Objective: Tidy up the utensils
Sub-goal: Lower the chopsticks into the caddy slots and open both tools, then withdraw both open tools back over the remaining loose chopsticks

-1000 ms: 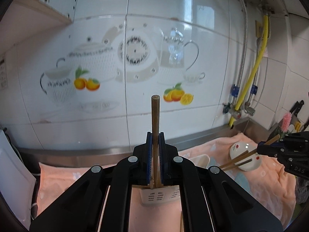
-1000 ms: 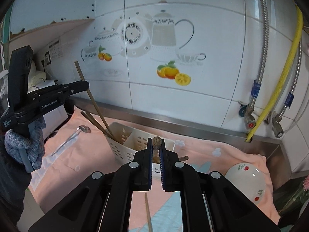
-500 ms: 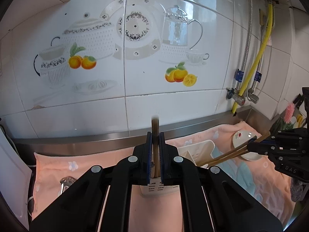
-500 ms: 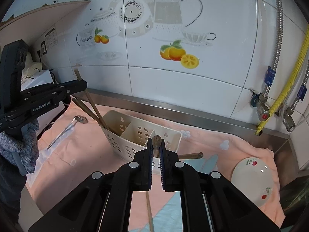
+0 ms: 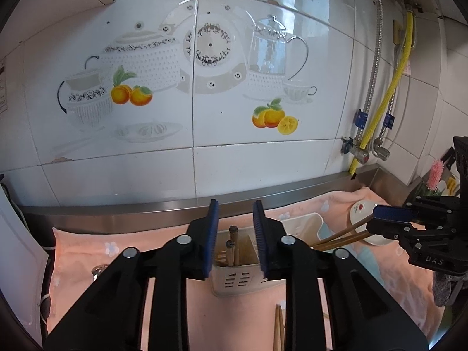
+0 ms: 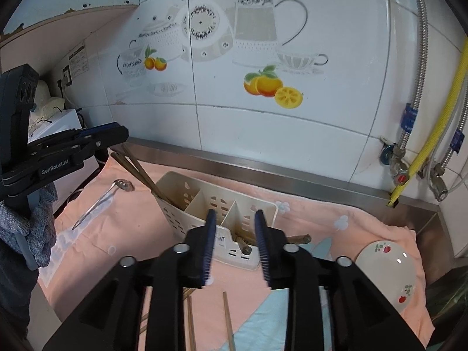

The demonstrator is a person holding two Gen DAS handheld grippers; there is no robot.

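A cream utensil caddy (image 6: 204,204) with three compartments is seen on a pink towel (image 6: 131,228). The left gripper (image 5: 234,222) has just been opened; nothing is pressed between its pads, and a pair of chopsticks (image 5: 232,245) stands in the compartment below. The right gripper (image 6: 235,234) has likewise just been opened, above what seem to be more chopsticks (image 6: 244,242) in the caddy's nearest compartment. A metal spoon (image 6: 102,199) and a small plate (image 6: 386,275) are laid on the towel.

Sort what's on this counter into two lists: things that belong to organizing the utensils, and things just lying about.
Job:
- white caddy
- chopsticks standing in its end compartment
- loose chopsticks on the cloth
- metal spoon

Lying about:
- small flowered plate
- peach cloth
- yellow hose
- pink brush
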